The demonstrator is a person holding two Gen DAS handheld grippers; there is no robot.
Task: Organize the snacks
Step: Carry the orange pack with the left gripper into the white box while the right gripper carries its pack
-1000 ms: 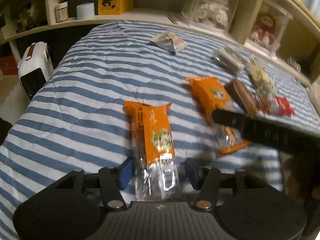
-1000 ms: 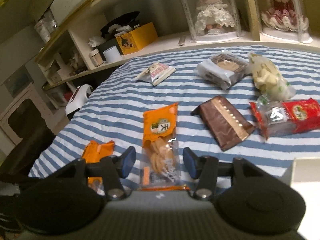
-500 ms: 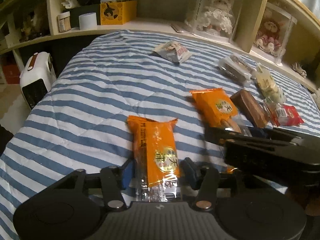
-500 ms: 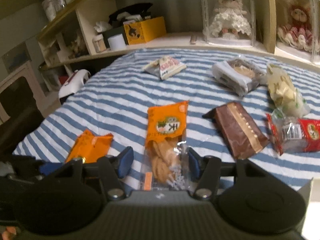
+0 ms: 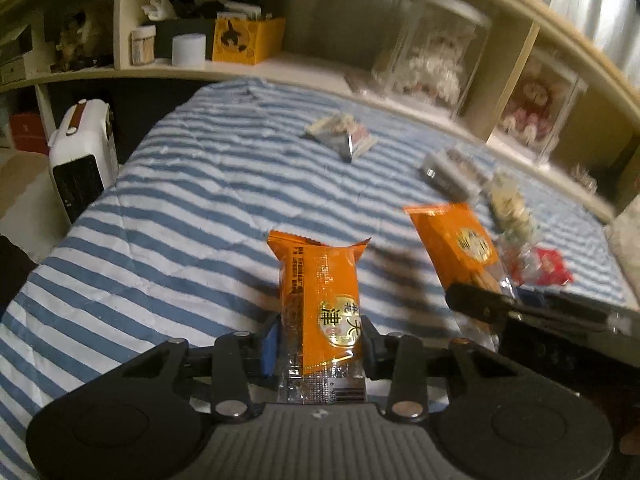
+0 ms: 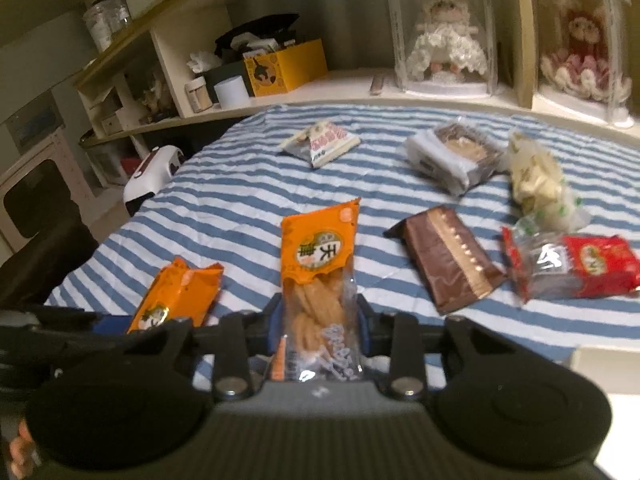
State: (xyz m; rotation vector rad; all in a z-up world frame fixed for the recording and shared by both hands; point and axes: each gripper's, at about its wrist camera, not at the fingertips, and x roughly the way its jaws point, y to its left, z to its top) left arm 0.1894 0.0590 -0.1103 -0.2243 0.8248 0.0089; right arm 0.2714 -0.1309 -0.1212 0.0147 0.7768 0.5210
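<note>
Two matching orange snack packs are in hand: the left gripper point(image 5: 320, 344) has its jaws closed on the clear lower end of one orange pack point(image 5: 320, 292), and the right gripper point(image 6: 318, 320) has its jaws closed on the see-through lower half of the twisted-pastry pack point(image 6: 318, 264), where the fried twists show through the film. Both packs seem to be raised a little above the bed point(image 5: 192, 208), near its front edge, side by side. I judge them light and crinkly, with slick foil that could slide under a weak pinch, and the pastry inside brittle, so the hold is best kept at the sealed end or across the flat width, firm but not crushing. The bed is covered with a soft quilted spread in blue and white stripes, which gives under weight. Toward its right side lie a glossy brown foil bar point(image 6: 448, 258), a red crinkled packet point(image 6: 576, 264) and a clear bag of pale pieces point(image 6: 536, 176); farther back sit a white-wrapped cake pack point(image 6: 452, 156) and a small triangular white packet point(image 6: 320, 142) near the far edge. These all look light and soft-wrapped too.
</note>
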